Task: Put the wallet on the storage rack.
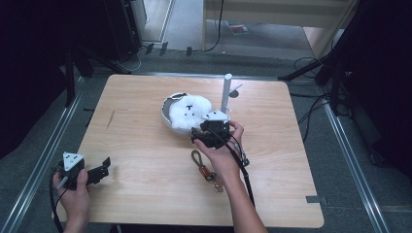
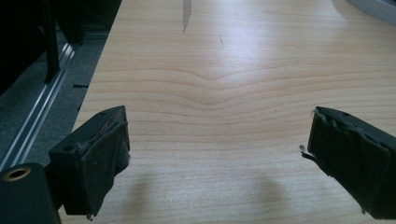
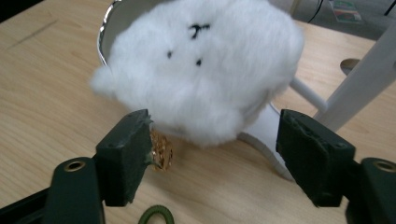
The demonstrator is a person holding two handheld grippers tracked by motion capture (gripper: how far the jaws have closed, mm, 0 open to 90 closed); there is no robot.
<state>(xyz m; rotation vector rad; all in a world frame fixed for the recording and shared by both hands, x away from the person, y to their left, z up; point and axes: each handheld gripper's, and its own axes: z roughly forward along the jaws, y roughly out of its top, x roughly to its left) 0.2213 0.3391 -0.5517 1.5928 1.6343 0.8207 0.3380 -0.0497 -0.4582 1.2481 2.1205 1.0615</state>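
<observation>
You've got no lettering, label, brand or number to read here. Closest thing is the white plush (image 3: 201, 70): three small black stitched marks on its fluff, no letters. Beyond the plush, a printed sheet (image 1: 238, 27) lies on the floor, too blurred for you to read.

Gold trinket (image 3: 162, 151), perhaps half-hidden
</observation>
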